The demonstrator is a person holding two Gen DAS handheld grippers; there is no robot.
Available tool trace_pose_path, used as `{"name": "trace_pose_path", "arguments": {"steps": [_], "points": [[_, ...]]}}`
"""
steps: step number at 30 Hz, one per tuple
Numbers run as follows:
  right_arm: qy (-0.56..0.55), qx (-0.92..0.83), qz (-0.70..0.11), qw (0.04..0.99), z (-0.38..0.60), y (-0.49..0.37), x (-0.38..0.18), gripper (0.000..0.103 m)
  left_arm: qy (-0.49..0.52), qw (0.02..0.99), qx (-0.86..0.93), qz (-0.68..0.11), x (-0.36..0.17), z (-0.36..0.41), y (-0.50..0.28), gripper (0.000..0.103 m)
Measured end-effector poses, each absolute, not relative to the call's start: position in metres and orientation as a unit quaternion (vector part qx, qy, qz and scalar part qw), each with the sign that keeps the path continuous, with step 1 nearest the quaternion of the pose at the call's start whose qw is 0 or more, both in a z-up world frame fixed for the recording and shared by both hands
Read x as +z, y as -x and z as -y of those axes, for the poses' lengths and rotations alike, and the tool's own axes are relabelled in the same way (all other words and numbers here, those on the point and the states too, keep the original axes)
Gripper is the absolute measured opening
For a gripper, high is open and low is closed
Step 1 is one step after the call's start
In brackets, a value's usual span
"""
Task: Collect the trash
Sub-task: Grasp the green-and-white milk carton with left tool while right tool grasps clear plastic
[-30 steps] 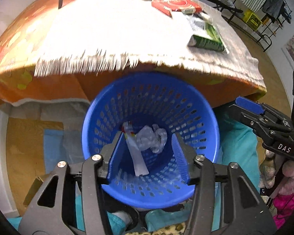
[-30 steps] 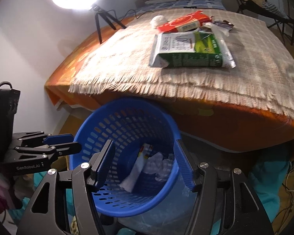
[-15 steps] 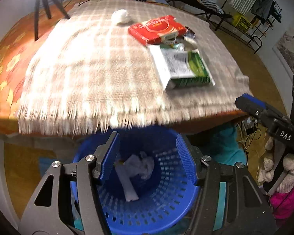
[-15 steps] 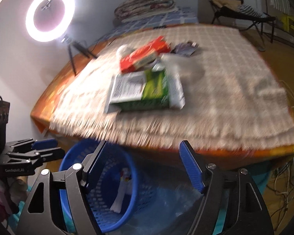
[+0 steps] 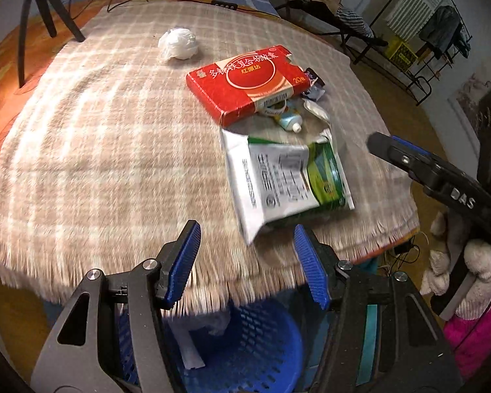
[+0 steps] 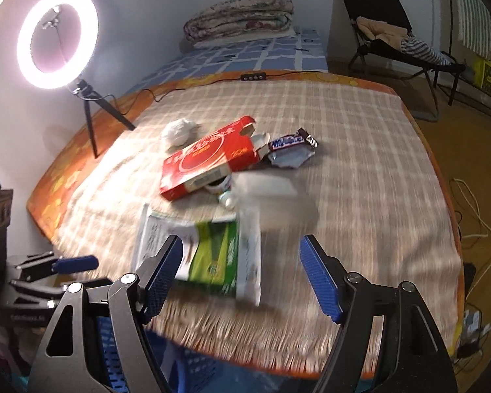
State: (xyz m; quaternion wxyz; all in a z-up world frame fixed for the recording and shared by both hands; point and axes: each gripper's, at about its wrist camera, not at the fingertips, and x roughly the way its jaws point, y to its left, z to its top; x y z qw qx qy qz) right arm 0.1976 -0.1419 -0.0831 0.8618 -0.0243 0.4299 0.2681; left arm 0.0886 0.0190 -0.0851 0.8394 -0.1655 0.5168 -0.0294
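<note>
Both my grippers empty, fingers spread wide: left gripper and right gripper sit at the near edge of the bed, nothing between the pads. Blue basket is directly below me, tucked partly under the fringed near edge of the checked blanket; I'd guess it's parked there so trash drops straight off the edge. It already holds crumpled white paper. Nearest target: green-and-white pouch, lying flat just inside the near edge, ahead and slightly right of the left fingers, and right in front of the right gripper's left finger in the right wrist view. Not touching either. Beyond it a small tube pokes out from under the red box, which rests tilted on it. Candy bar wrapper just right of the box. Farthest, a white wad toward the far left. Ring light on its tripod at the far left corner. Views are motion-blurred, so edges are approximate. Pouch looks like the easiest next pick, my judgement.
</note>
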Motion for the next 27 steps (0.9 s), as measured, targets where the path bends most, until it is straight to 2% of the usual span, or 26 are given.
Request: {"name": "trace_pose_path", "arguments": {"steps": [15, 24, 27], "points": [[0.115, 0.242, -0.481, 0.835, 0.085, -0.254, -0.125, 0.074, 0.173, 0.826, -0.030, -0.535, -0.111, -0.022, -0.128, 0.061], [0.101, 0.233, -0.501, 0.828, 0.096, -0.274, -0.136, 0.074, 0.186, 0.822, -0.045, -0.537, -0.119, -0.016, -0.151, 0.061], [0.078, 0.241, -0.505, 0.825, 0.103, -0.281, -0.137, 0.073, 0.184, 0.826, -0.046, -0.532, -0.118, -0.012, -0.155, 0.055]]}}
